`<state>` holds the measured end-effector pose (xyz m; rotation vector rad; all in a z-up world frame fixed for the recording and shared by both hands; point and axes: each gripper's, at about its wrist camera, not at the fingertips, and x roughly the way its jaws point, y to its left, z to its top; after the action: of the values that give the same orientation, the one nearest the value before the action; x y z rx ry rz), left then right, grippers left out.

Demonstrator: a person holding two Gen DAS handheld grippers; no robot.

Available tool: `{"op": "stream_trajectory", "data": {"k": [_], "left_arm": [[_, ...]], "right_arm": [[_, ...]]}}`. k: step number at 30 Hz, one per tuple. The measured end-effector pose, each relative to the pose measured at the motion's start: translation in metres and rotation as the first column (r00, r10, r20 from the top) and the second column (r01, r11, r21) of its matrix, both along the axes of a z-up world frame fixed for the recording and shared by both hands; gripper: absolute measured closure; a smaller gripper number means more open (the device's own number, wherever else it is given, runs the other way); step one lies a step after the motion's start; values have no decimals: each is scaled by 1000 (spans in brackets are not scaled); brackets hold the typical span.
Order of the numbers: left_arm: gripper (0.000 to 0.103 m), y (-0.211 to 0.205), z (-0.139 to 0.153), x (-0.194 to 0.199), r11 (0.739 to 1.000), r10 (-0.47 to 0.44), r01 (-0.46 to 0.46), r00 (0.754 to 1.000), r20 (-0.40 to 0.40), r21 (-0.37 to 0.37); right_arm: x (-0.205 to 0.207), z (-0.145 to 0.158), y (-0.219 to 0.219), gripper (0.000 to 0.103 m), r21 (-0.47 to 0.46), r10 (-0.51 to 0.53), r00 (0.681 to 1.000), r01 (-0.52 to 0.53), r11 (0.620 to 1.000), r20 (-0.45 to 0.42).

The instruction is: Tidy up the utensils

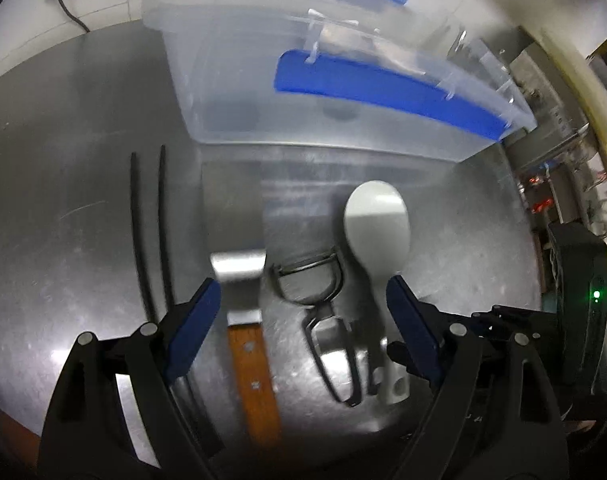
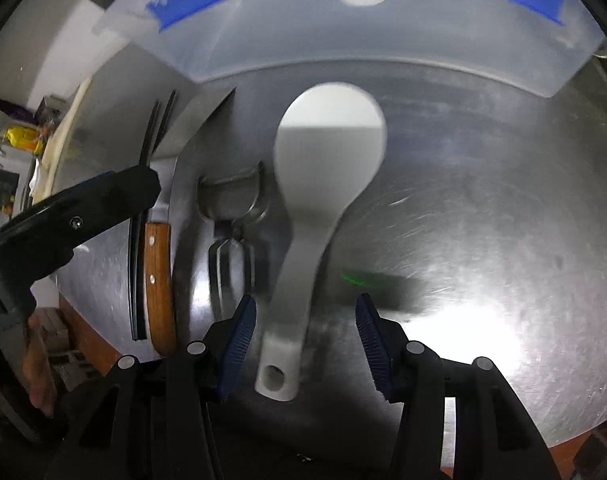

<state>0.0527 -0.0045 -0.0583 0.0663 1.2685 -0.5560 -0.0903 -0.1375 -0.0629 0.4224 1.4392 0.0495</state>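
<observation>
Steel counter (image 1: 71, 208): bare room beside white spoon (image 2: 323, 184).

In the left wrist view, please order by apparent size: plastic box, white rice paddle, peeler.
1. Plastic box, clearly largest.
2. White rice paddle.
3. Peeler, slightly smaller than the paddle, though the blur makes this unsure.

Kitchen: steel worktop (image 1: 83, 220) bearing utensils (image 1: 323, 292).

Black left gripper (image 1: 299, 310), right gripper (image 2: 305, 322), ribbed blue fingers (image 2: 239, 334), silver pins
</observation>
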Motion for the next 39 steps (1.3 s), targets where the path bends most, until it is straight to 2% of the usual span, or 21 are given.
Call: {"op": "stream_trajectory", "data": {"k": [9,18,19,22,23,26,31,36,39], "left_arm": [[22,18,-6,2,999,39,-39,999,-20,14],[22,24,-9,0,999,43,-43,998,-45,11],[22,22,-10,0,999,43,-42,998,-51,10],[22,20,-13,0,999,49,-49,997,-61,9],[22,20,-13,1,999,53,-53,996,-66,7],[22,17,-14,1,998,61,-62,995,-76,-3],[22,10,-16,1,996,69,-76,990,-124,-52],[22,-5,-19,0,989,41,-67,980,-196,-130],[22,-19,-22,-3,985,14,-54,972,-236,-165]], "right_arm": [[5,-17,13,50,-29,4,999,-5,1000,-55],[9,-23,34,52,-83,33,997,-38,996,-64],[10,-23,40,53,-85,34,997,-40,996,-65],[10,-23,41,66,-85,28,997,-34,996,-66],[9,-23,38,79,-80,24,997,-30,996,-68],[5,-24,26,79,-69,-1,998,-4,998,-65],[0,-18,12,79,-29,-38,999,37,999,-22],[-8,-23,-11,79,106,-105,994,106,989,-18],[-9,-25,-14,79,77,-106,994,108,991,-29]]}}
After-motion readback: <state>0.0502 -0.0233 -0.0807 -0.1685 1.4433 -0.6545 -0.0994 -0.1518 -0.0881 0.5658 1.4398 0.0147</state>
